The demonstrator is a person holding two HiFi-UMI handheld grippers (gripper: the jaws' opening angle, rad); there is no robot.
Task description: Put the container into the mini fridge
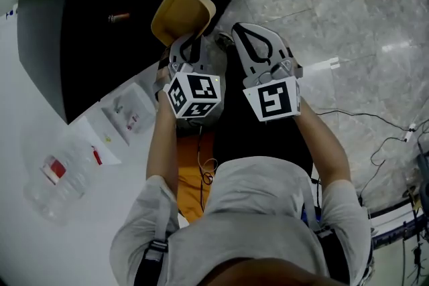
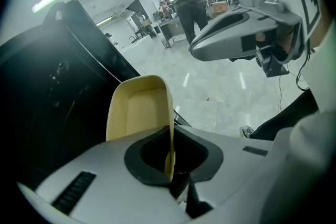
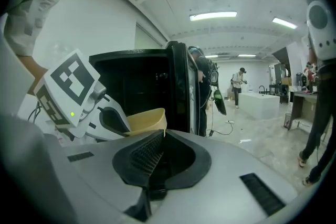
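A tan plastic container [image 1: 182,13] hangs in front of the open black mini fridge [image 1: 94,30]. My left gripper [image 1: 190,45] is shut on it, with one side wall pinched between the jaws. In the left gripper view the container [image 2: 137,113] stands on edge, its hollow facing the dark fridge [image 2: 47,92]. My right gripper [image 1: 251,35] hovers just right of the container, shut and holding nothing. The right gripper view shows the container [image 3: 143,118], the left gripper [image 3: 110,118] and the fridge's open cavity [image 3: 136,78] behind them.
The fridge door [image 3: 180,86] stands open beside the cavity. A white counter [image 1: 40,124] at the left carries plastic bags [image 1: 127,110] and a clear bottle [image 1: 57,177]. Cables [image 1: 375,124] lie on the tiled floor. People [image 3: 239,81] stand far off in the room.
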